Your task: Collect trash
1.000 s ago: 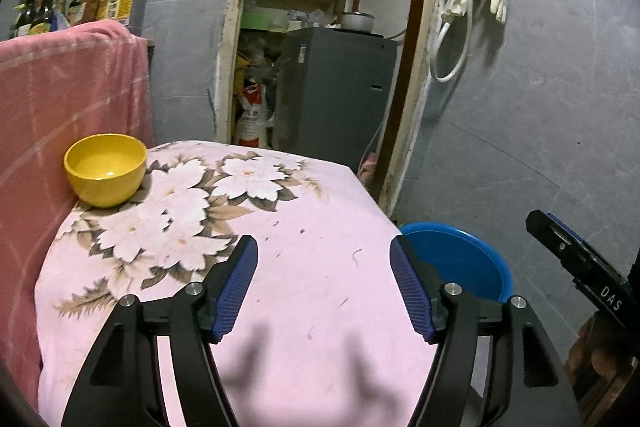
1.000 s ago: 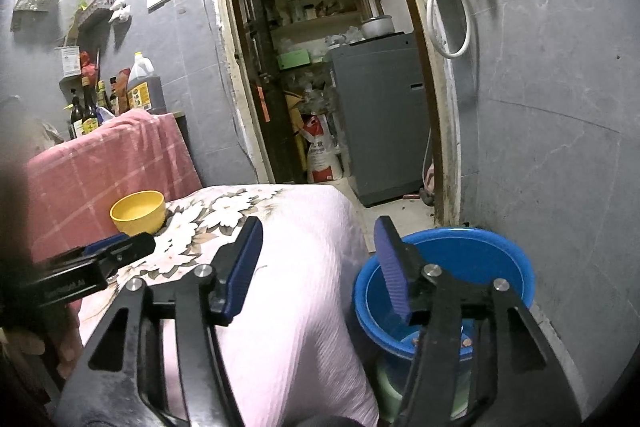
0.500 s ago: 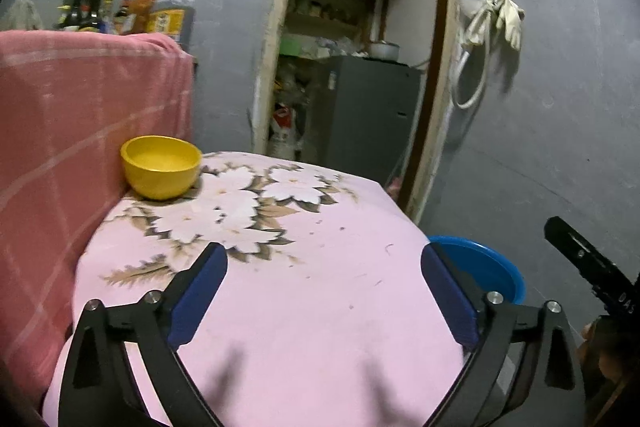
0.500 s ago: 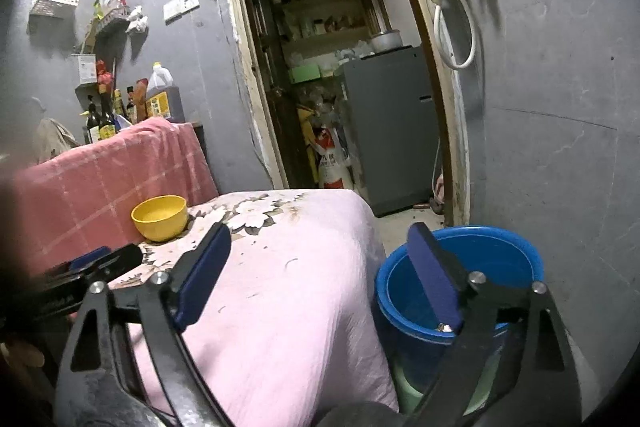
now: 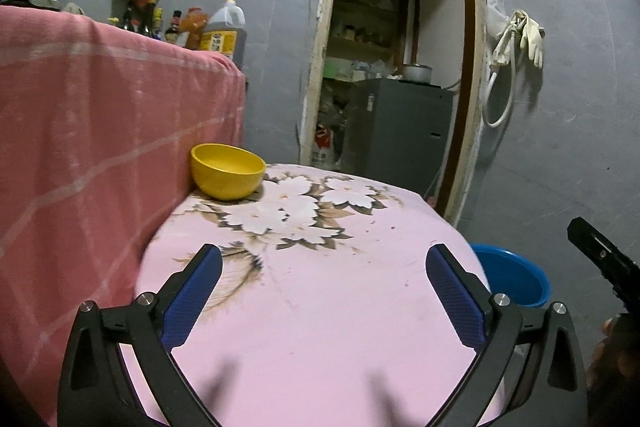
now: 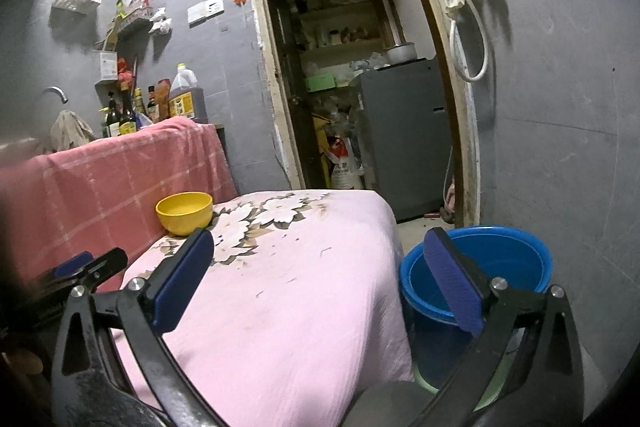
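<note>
Both grippers, left (image 5: 322,265) opening & right (image 6: 316,263) spread wide, w/ nothing between pads, over pink floral cloth (image 5: 320,307); blue bucket (image 6: 492,267) beside it, yellow bowl (image 5: 227,171) at back

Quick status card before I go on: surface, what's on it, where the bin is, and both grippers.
surface: table under pink floral cloth
on it: yellow bowl at the far left corner, small specks
bin: blue bucket on the floor, right of the table
left gripper: opening, nothing between the jaws
right gripper: open, empty
</note>
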Demonstrator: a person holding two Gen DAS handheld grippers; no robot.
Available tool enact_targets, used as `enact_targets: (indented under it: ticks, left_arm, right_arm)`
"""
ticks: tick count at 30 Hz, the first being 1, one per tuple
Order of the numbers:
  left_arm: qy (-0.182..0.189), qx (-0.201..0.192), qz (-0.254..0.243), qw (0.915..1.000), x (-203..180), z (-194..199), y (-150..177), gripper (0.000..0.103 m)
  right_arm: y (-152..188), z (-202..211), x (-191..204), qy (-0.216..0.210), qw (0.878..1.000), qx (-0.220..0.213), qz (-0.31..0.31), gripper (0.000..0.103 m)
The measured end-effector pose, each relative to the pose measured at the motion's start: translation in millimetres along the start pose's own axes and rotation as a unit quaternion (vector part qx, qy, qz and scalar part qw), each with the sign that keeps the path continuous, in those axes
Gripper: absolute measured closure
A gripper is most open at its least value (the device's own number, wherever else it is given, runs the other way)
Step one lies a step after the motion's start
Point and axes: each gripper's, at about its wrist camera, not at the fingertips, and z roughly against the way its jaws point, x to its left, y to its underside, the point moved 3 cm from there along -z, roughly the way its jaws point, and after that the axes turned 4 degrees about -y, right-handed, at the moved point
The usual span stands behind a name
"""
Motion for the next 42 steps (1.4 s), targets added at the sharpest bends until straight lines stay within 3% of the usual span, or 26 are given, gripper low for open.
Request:
enact_targets:
  ticks: [18, 42]
  left_arm:
    - [-0.053, -0.01, 0.0, 0.9985, 33, 38, 38, 0.003]
    - [-0.059, -0.039, -0.01, 0.9974, 38, 64, 79, 0.003]
  right_arm:
    - [34, 20, 38, -0.014, 1.0, 0.0, 0.027, 0.0]
    - [71, 48, 50, 0.022, 0.998, -0.01, 0.053, 0.0]
